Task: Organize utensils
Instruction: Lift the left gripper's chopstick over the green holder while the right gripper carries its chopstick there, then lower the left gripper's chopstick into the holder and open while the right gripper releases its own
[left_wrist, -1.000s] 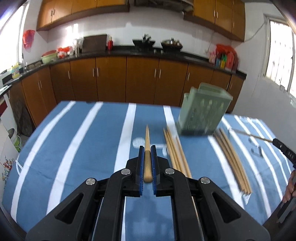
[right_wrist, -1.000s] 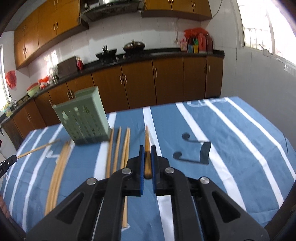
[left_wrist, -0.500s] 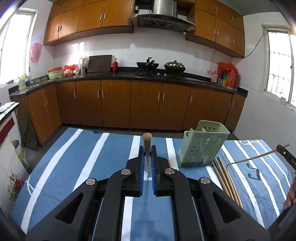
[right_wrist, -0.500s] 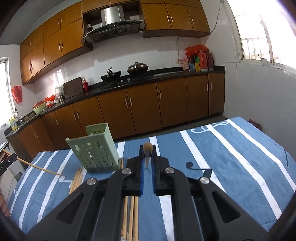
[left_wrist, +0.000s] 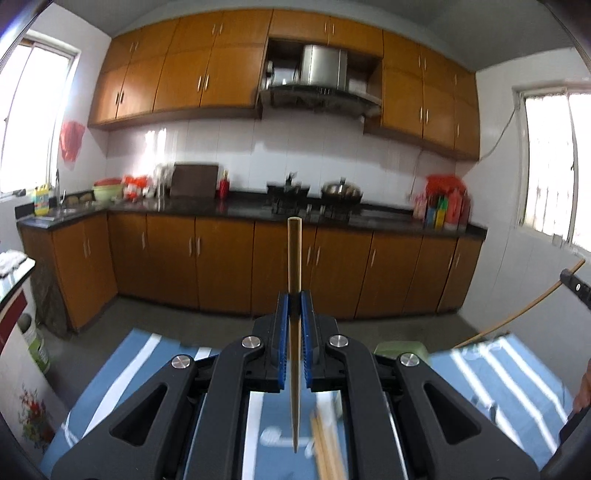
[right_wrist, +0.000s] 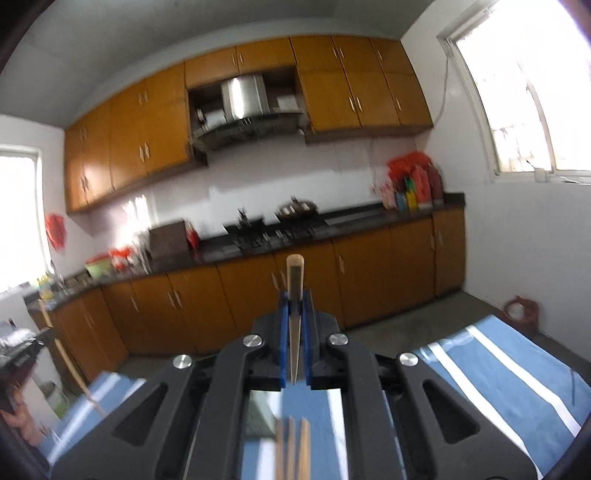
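Observation:
My left gripper (left_wrist: 294, 295) is shut on a wooden chopstick (left_wrist: 294, 258). The stick stands upright, its thick end up and its thin tip hanging above the blue striped cloth (left_wrist: 122, 373). My right gripper (right_wrist: 294, 293) is shut on another wooden chopstick (right_wrist: 294, 280), also upright. The green utensil basket (left_wrist: 400, 347) is mostly hidden behind the left gripper body. Loose chopsticks (left_wrist: 327, 448) lie on the cloth below; they also show in the right wrist view (right_wrist: 291, 448). The right gripper's stick shows at the far right of the left view (left_wrist: 517, 312).
Brown kitchen cabinets (left_wrist: 221, 266) and a dark counter with a stove (left_wrist: 291, 208) stand beyond the table. A white tiled wall (right_wrist: 517, 251) is at the right. The table's far edge (right_wrist: 491, 325) meets grey floor.
Both grippers have lifted and tilted upward with their chopsticks. The table has dropped low in both views and the basket has slid behind the left gripper.

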